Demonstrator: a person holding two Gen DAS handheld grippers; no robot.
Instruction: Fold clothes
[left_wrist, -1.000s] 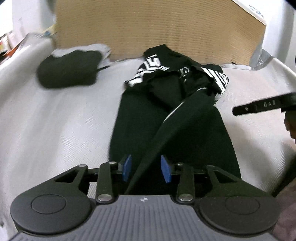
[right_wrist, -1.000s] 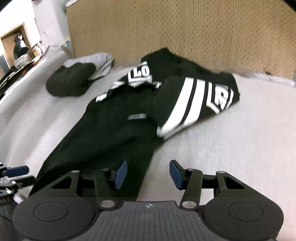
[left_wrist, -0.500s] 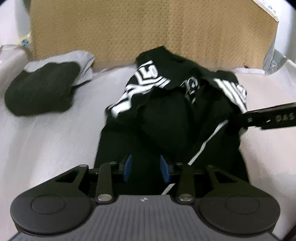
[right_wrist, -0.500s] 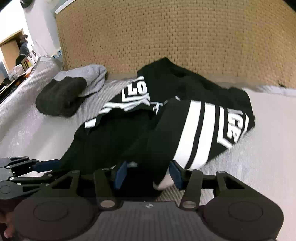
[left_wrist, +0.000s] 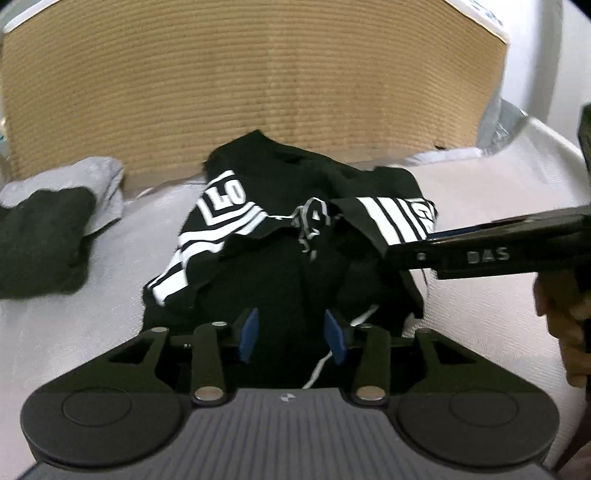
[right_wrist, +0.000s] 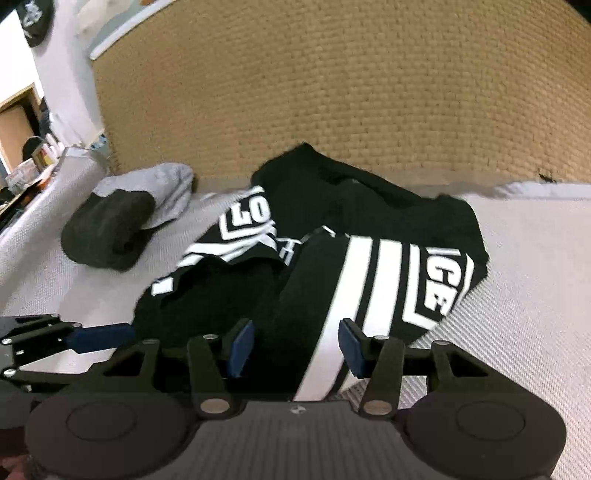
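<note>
Both tongs, left tongs (left_wrist: 291, 336) and right tongs (right_wrist: 295, 347), are wide open around the black shirt with white stripes (right_wrist: 325, 280).

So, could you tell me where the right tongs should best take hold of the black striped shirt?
Probably the near striped edge of the shirt, approached from the front. That fold lies right between the open right tongs, raised off the bed.

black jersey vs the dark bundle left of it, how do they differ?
The black jersey carries white stripes and lettering; the dark bundle is plain. The jersey sprawls open and rumpled mid-bed; the bundle is compact, lying against a grey garment near the woven headboard. Both lie on the pale bedcover.
</note>
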